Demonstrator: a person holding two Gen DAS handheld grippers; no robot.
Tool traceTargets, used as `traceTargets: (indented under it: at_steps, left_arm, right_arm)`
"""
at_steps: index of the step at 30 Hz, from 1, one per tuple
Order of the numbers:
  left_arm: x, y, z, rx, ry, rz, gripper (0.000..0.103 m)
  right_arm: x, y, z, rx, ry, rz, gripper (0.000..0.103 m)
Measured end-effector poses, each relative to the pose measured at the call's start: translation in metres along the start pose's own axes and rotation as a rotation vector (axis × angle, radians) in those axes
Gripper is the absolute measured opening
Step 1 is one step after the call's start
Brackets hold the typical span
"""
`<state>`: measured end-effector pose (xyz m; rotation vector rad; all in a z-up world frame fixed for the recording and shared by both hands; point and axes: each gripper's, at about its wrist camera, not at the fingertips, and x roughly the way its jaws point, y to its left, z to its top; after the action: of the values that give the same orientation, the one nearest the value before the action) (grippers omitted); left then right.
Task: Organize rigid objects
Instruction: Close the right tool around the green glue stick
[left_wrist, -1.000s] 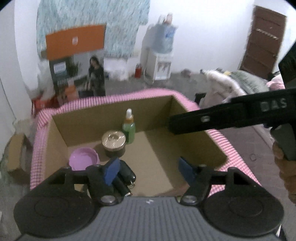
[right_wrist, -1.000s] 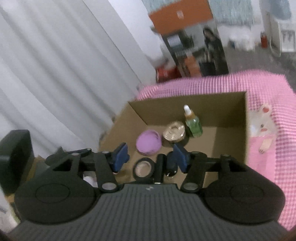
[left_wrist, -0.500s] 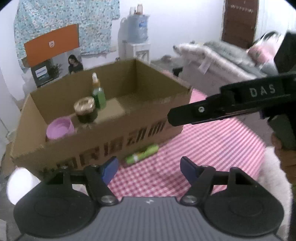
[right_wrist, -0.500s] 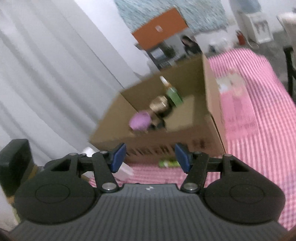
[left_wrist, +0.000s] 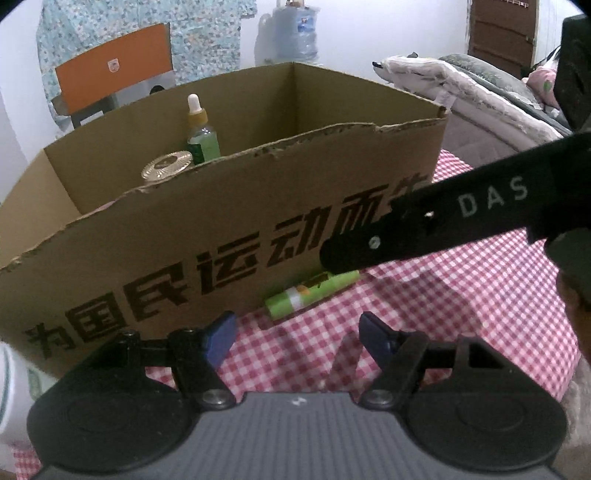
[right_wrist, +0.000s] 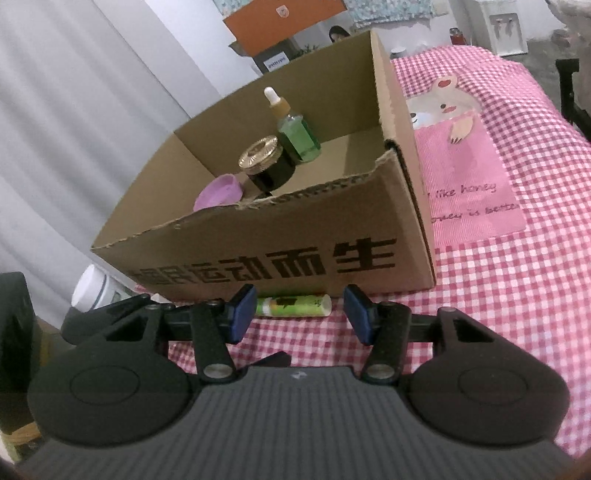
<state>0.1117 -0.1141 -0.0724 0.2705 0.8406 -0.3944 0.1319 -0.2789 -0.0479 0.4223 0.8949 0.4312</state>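
Note:
A green tube (left_wrist: 312, 293) (right_wrist: 293, 305) lies on the pink checked cloth against the front wall of a cardboard box (left_wrist: 221, 236) (right_wrist: 295, 254). Inside the box stand a green dropper bottle (left_wrist: 201, 138) (right_wrist: 295, 133), a dark jar with a gold lid (left_wrist: 166, 166) (right_wrist: 264, 162) and a purple bowl (right_wrist: 218, 192). My right gripper (right_wrist: 300, 314) hangs just in front of the tube, its jaws closing, the tube lying beyond the tips and untouched. My left gripper (left_wrist: 297, 338) is open and empty, low over the cloth. The right gripper's black finger (left_wrist: 424, 229) crosses the left wrist view.
A white round container (right_wrist: 92, 290) sits at the box's left front corner. A pink bear-print panel (right_wrist: 469, 177) covers the cloth right of the box. A bed with grey and white bedding (left_wrist: 480, 92) lies behind on the right.
Both grippers dropped from above the box's interior to low in front of its printed wall. The green tube came into view. The right jaws narrowed a little.

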Motion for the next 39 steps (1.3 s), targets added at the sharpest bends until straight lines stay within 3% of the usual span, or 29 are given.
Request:
traceTargets:
  at_steps: [15,21,23,30,35,39]
  left_arm:
    - [-0.001,-0.008,-0.004,-0.034,0.017,-0.078,0.073]
    - [-0.022,-0.019,-0.019,-0.034,0.046,-0.175,0.073]
    - [-0.028,-0.022,-0.025,-0.028,0.049,-0.197,0.065]
    - [-0.038,-0.024,-0.025,-0.003,0.010,-0.114,0.057]
    - [-0.022,-0.028,-0.014,0.029,0.042,-0.084,0.041]
    - [-0.013,-0.029,-0.009,0.039,0.048,-0.071,0.038]
  right_arm:
    - [0.022,-0.003,-0.007,0.054,0.054,0.080,0.054]
    - [0.012,-0.013,-0.012,0.106,0.051,0.109,0.054]
    - [0.009,-0.017,-0.013,0.126,0.048,0.122,0.054]
    - [-0.012,-0.025,-0.021,0.186,0.011,0.131,0.051]
    - [-0.019,-0.028,-0.029,0.225,0.036,0.124,0.036]
    - [-0.014,-0.026,-0.034,0.231,0.061,0.109,0.030]
